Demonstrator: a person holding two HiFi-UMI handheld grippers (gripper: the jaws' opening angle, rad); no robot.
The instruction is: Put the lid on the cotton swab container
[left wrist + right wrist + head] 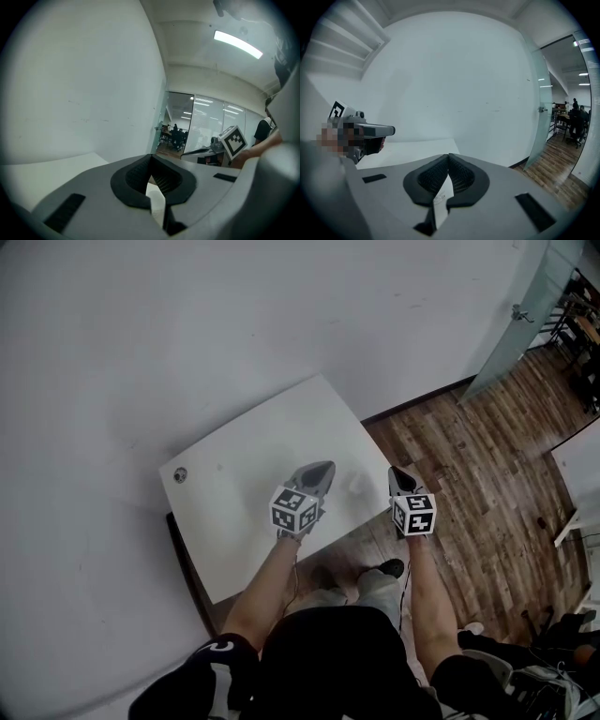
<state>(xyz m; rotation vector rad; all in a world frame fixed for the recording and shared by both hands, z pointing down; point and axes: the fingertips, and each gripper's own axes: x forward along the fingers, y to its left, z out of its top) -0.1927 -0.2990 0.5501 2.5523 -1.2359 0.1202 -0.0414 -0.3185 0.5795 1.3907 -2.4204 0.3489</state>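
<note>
White bench (234, 531) fills the middle of my head view, set against pale walls, with wooden floor (487, 465) to its right. I hold both tongs up off the bench, the left over its near part and the right by its right edge.

My left tongs (322, 472) are clenched. In the left gripper view the ribbed pads (138, 176) meet at their tips with nothing pinched between them. My right tongs (399, 476) are clenched the same way, tips together in the right gripper view, gripping nothing that I can make out. Something white shows through the slot behind those tips, and I cannot tell what it is.

The cotton swab container (361, 486) is a faint pale shape on the bench near its right edge, between the two tongs and apart from both. It is too faint to tell whether its lid is on. A small round grey thing (180, 474) sits at the bench's far left corner.
</note>
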